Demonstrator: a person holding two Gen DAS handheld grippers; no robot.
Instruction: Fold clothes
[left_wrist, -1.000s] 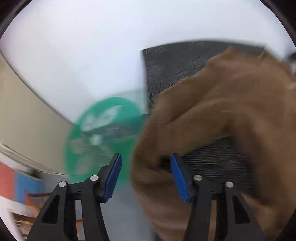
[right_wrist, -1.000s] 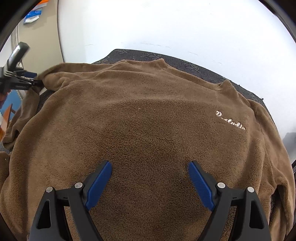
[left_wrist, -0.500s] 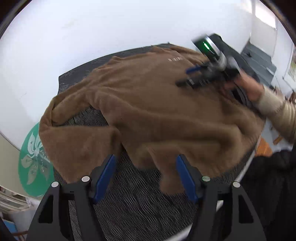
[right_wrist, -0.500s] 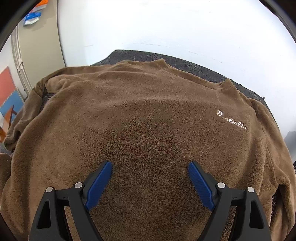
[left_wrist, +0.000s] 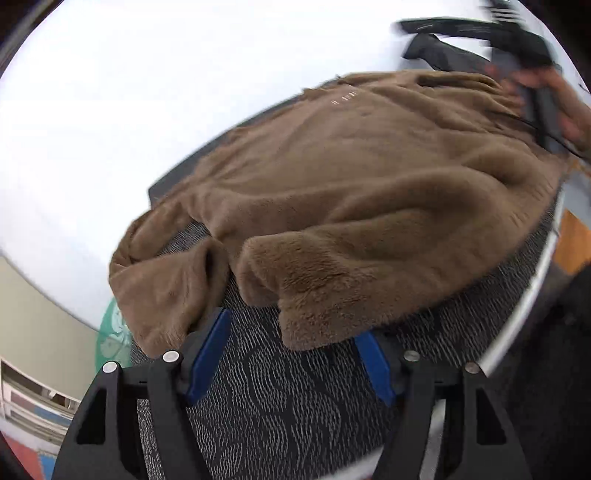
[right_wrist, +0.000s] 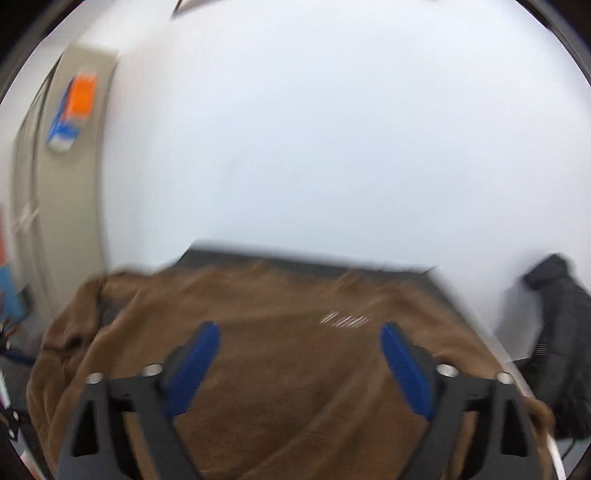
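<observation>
A brown fleece sweatshirt (left_wrist: 351, 177) lies spread front up on a dark patterned table cover (left_wrist: 295, 406), with small white lettering on the chest (left_wrist: 343, 96). One sleeve (left_wrist: 166, 284) is bunched at the near left corner. My left gripper (left_wrist: 295, 350) is open and empty, low over the cover, just in front of the sweatshirt's hem corner. My right gripper (right_wrist: 299, 365) is open and empty above the sweatshirt (right_wrist: 295, 387); this view is blurred. In the left wrist view the right gripper with the hand on it (left_wrist: 546, 99) sits at the far right.
A white wall (right_wrist: 332, 129) rises behind the table. A dark jacket (right_wrist: 565, 332) hangs at the right. A green round sign (left_wrist: 114, 339) shows below the table's left edge. The table's pale front edge (left_wrist: 532, 291) curves at the right.
My left gripper swung away from the sleeve to the near corner and dropped close to the hem. My right gripper lifted and tilted up, now seeing more wall.
</observation>
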